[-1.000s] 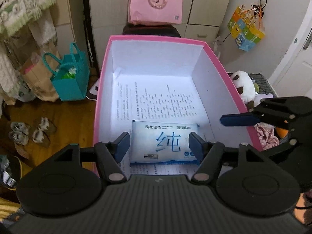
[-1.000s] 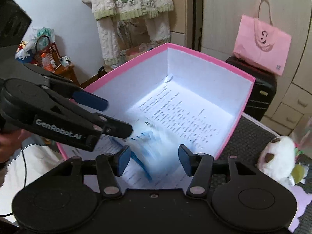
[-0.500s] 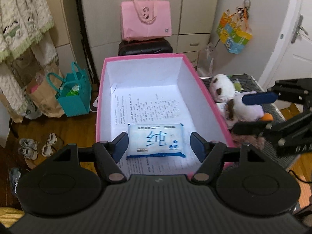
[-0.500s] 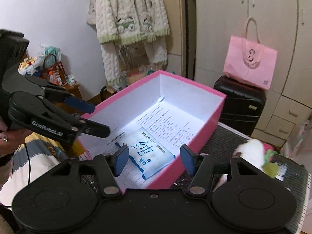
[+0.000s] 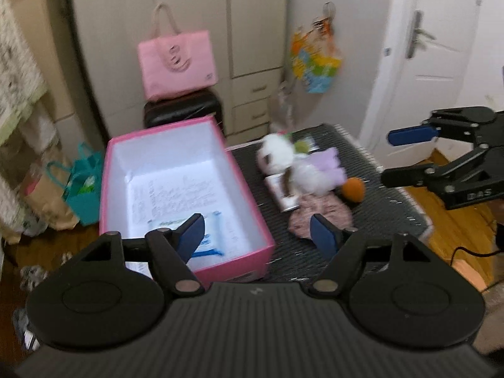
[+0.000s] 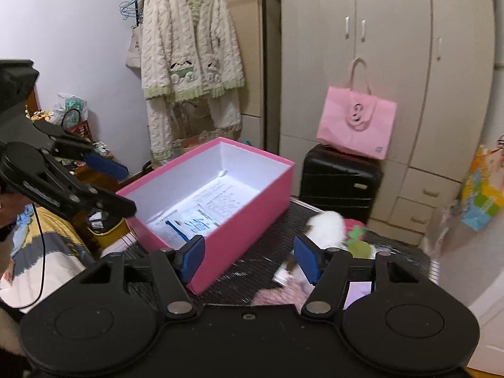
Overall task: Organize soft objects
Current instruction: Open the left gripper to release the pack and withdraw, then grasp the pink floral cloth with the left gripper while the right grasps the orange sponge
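A pink box [image 5: 245, 201] with a white inside stands on a dark mesh table [image 5: 384, 201]. A blue and white wet-wipes pack [image 5: 211, 242] lies on printed paper in the box; it also shows in the right wrist view [image 6: 195, 223]. A white plush toy [image 5: 277, 154], a lilac soft toy [image 5: 327, 170], an orange ball [image 5: 354, 189] and a pink floral cloth [image 5: 321, 217] lie right of the box. My left gripper [image 5: 258, 236] is open and empty above the box's near right corner. My right gripper [image 6: 249, 258] is open and empty, raised above the table.
A pink tote bag [image 5: 178, 63] sits on a black suitcase [image 5: 182, 110] behind the box. A colourful bag [image 5: 315, 63] hangs by the wardrobe. Teal and brown bags [image 5: 82, 195] stand on the floor at left. A knit jacket [image 6: 189, 53] hangs on the wall.
Both grippers have pulled back and up from the box, leaving the wipes pack inside. The left view has swung right toward the soft toys.
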`<state>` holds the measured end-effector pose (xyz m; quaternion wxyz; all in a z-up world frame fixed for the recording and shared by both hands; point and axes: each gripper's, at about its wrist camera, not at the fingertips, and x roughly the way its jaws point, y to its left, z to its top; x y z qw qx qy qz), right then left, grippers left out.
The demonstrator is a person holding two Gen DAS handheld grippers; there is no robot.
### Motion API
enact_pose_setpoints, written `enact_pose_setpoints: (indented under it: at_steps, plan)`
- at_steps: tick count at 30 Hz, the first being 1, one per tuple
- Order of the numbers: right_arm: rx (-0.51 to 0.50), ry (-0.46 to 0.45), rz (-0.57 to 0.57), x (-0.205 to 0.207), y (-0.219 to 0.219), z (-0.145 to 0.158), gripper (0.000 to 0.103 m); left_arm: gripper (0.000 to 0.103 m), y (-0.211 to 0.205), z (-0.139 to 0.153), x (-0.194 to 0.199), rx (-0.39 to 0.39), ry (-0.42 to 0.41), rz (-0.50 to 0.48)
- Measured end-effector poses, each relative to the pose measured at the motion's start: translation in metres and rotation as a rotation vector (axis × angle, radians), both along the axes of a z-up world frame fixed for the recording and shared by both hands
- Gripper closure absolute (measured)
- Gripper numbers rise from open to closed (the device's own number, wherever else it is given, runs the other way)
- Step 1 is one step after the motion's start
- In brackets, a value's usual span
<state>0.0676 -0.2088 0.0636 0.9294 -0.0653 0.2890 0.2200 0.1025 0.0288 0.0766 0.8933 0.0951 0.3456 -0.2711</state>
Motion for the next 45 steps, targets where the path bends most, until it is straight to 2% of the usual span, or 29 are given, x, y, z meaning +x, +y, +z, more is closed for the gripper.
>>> enact_pose_setpoints:
  at_steps: [7,15,18,22,24,27,29,34,38,41,45]
  plan:
    - [-0.001,-0.006,-0.021,-0.025,-0.032,-0.006,0.033,0.027,-0.046,0.000,-0.030,0.044,-0.026,-0.114]
    - [0.020,0.040,-0.041,-0.035,-0.059,-0.034,0.031,0.027,-0.096,-0.028,-0.033,0.088,0.037,-0.216]
    - [0.048,0.072,-0.060,-0.030,-0.073,-0.049,0.031,0.027,-0.107,-0.039,-0.033,0.072,0.027,-0.201]
    - [0.048,0.101,-0.075,-0.018,-0.086,-0.071,0.029,0.027,-0.115,-0.054,-0.023,0.019,0.065,-0.189]
    - [0.043,0.108,-0.078,-0.012,-0.089,-0.082,0.028,0.027,-0.121,-0.064,-0.018,0.024,0.071,-0.174]
    - [0.045,0.117,-0.077,0.000,-0.094,-0.101,0.028,0.027,-0.133,-0.080,-0.017,0.064,0.030,-0.140]
    - [0.046,0.095,-0.085,0.007,-0.097,-0.113,0.028,0.027,-0.139,-0.092,-0.013,0.081,0.037,-0.135]
    - [0.040,0.024,-0.078,0.020,-0.101,-0.141,0.027,0.027,-0.147,-0.121,0.006,0.067,0.063,-0.088]
    - [0.040,0.013,-0.086,0.033,-0.101,-0.157,0.027,0.027,-0.155,-0.141,0.021,0.061,0.006,-0.033]
    - [0.045,0.000,-0.113,0.041,-0.102,-0.165,0.027,0.018,-0.163,-0.156,0.028,0.073,-0.048,-0.038]
    - [0.069,-0.013,-0.120,0.049,-0.109,-0.168,0.027,0.018,-0.166,-0.172,0.035,0.046,-0.066,0.003]
